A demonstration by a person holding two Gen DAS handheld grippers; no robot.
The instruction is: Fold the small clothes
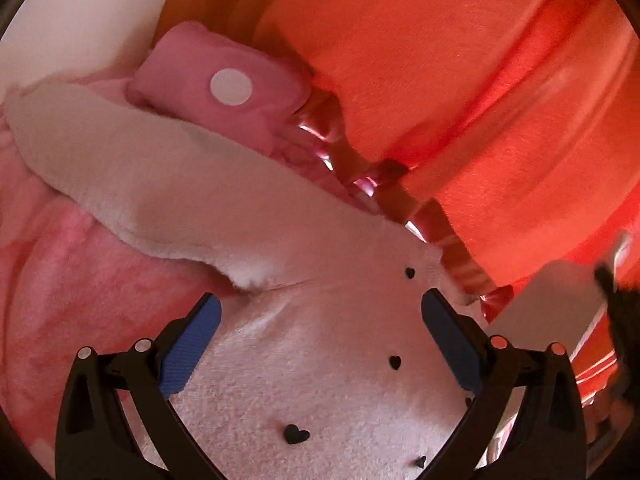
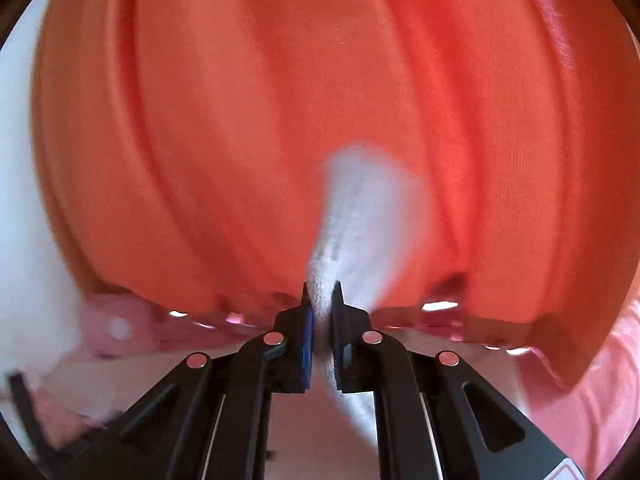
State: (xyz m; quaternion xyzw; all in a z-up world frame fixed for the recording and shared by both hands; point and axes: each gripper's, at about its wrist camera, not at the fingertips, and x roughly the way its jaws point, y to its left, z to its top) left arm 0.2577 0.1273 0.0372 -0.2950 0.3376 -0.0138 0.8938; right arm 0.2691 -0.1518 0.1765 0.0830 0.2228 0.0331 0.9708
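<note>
Orange curtain [image 2: 240, 120] behind | left tool [image 1: 320, 308] open over white garment [image 1: 320, 360] | right tool [image 2: 322, 292] clamps white cloth [image 2: 360, 208]

pink blanket [image 1: 60, 280], perhaps a bed, bearing white heart-dotted garment [image 1: 320, 360].

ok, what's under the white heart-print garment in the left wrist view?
The white heart-print garment lies on pink fleece fabric, which shows at its left edge. A folded pink piece with a white dot sits beyond it. What is directly beneath the middle is covered.
</note>
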